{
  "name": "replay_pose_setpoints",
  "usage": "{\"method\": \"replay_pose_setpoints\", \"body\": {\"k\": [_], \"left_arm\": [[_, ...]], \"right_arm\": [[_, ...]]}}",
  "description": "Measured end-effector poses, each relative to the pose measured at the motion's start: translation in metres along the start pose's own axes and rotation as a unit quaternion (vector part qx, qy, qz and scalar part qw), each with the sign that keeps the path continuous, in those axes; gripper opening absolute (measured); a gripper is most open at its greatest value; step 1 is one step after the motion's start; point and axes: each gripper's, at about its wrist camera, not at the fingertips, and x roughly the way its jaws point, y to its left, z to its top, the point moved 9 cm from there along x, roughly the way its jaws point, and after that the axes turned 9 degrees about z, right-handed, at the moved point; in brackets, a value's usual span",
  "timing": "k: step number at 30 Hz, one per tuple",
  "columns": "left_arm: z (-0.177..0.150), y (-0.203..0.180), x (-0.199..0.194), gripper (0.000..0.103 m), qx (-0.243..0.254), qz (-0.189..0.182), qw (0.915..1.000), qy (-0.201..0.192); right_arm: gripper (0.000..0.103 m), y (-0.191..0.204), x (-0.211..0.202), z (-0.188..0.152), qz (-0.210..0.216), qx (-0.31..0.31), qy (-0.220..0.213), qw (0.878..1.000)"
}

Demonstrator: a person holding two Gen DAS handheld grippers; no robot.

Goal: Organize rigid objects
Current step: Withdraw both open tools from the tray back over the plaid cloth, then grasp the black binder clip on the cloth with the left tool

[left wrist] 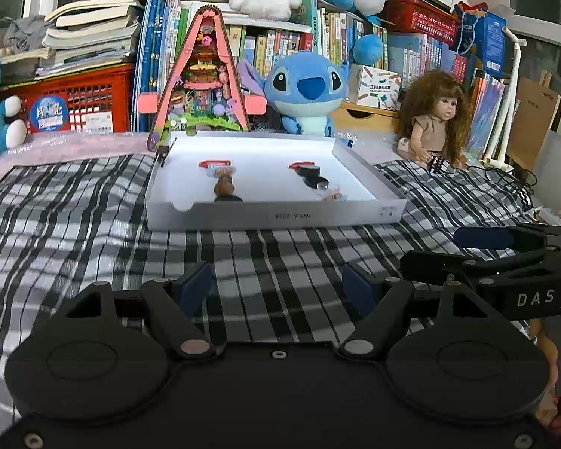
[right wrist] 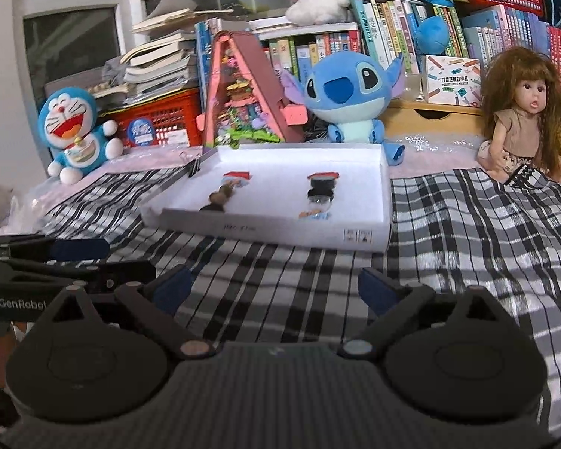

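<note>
Left gripper, black, blue-padded: jaws are standing moderately wide and holding nothing; only cloth is showing between the pads. It is hovering low over the near part of the surface, aimed at the box, presumably so either column can be reached.

Right gripper, same make: jaws are standing very wide and empty, likely readied for a broad item. In the left wrist view its arm is lying just beside the left gripper, at the right edge.

Black-and-white checked cloth: it is covering the bed or counter (which one cannot be told) and carrying everything below.

Shallow white cardboard box: it is sitting open on the cloth, ahead of both grippers and well apart from them, serving as the sorting tray.

Left column of small objects: a red-topped piece at the back, brown rounded pieces running forward. Exact identities are too small to tell.

Right column of small objects: a red-topped piece at the back, black round pieces, then a pale orange-marked piece nearest the front wall. The two lines suggest sorting by kind, largely done already.

Backdrop, not part of the sorting: pink triangular toy house, blue plush alien, long-haired doll, book-filled shelves.
</note>
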Motion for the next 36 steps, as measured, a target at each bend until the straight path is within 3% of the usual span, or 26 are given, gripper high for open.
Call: {"method": "replay_pose_setpoints", "body": {"k": [11,25,32,36], "left_arm": [[-0.030,0.000,-0.028,0.076,0.016,0.008,0.9998,-0.006],[-0.067,-0.006,-0.042,0.074,0.025,-0.013,0.9993,0.026],[-0.062,-0.015,-0.032,0.051,0.011,-0.037,0.9986,0.035],[-0.060,-0.019,-0.021,0.042,0.009,-0.036,0.9984,0.043]], "right_arm": [[0.101,0.011,-0.022,-0.030,0.000,-0.029,0.008,1.000],[0.101,0.026,-0.032,-0.064,-0.001,-0.078,0.032,0.996],[0.099,0.043,-0.024,-0.074,0.009,-0.107,0.043,0.993],[0.092,0.053,-0.020,-0.078,0.012,-0.126,0.046,0.991]]}}
